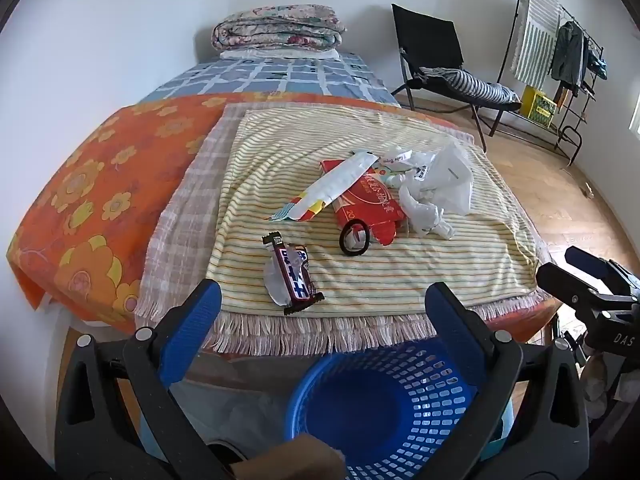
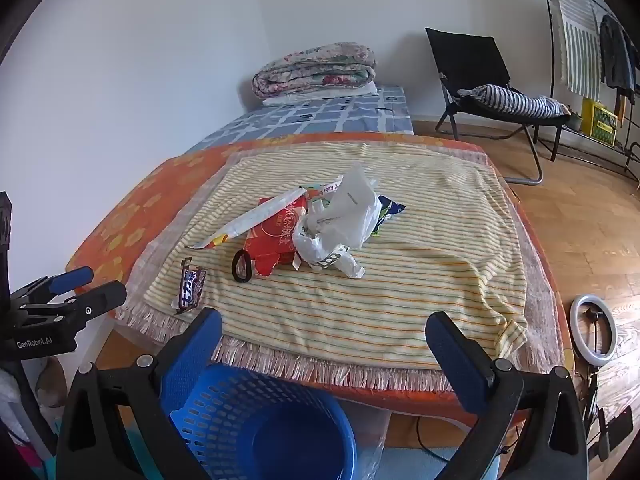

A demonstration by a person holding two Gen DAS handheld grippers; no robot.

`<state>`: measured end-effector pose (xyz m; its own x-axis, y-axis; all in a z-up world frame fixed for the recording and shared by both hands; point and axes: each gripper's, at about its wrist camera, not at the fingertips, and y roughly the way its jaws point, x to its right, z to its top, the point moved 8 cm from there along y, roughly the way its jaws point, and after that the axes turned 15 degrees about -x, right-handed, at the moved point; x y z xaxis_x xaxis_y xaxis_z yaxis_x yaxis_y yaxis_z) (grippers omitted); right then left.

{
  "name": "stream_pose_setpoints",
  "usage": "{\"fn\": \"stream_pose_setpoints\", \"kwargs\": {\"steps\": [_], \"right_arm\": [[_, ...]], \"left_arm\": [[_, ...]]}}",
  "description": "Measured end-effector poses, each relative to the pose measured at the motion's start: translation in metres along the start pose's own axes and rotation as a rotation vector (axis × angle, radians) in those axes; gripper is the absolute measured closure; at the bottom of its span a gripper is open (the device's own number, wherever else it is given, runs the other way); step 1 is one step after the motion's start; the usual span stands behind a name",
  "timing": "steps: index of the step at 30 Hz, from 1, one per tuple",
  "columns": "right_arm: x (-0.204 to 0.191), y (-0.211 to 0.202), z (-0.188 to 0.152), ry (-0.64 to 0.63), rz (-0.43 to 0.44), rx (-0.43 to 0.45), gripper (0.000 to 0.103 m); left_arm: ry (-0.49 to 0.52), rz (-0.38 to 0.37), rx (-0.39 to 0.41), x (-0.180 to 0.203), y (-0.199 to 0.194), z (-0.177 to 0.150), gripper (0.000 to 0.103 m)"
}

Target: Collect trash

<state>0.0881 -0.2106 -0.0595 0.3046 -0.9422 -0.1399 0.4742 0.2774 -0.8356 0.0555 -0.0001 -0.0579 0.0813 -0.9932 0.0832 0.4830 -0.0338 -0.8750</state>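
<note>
Nothing is collected yet, as far as the pictures show: the blue basket (image 1: 384, 412) at the foot of the bed (image 1: 100, 184) looks bare inside. The trash lies on the striped towel (image 1: 400, 280): a candy wrapper (image 1: 294, 276) near the fringe, and farther back a red packet (image 1: 372, 204), a long white wrapper (image 1: 336, 188) across it, a crumpled plastic bag (image 1: 436, 188) and a black hair tie (image 1: 354, 238). The left claw (image 1: 322, 304) and right claw (image 2: 324, 334) hover over the basket, both spread wide and holding nothing, so the whole pickup is left.
</note>
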Motion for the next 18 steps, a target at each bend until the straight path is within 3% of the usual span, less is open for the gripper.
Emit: {"fn": "stream_pose_setpoints", "kwargs": {"steps": [18], "right_arm": [[-0.004, 0.004, -0.0032, 0.0, 0.022, -0.016, 0.0]], "left_arm": [[-0.008, -0.022, -0.005, 0.0038, 0.0038, -0.0046, 0.0]]}}
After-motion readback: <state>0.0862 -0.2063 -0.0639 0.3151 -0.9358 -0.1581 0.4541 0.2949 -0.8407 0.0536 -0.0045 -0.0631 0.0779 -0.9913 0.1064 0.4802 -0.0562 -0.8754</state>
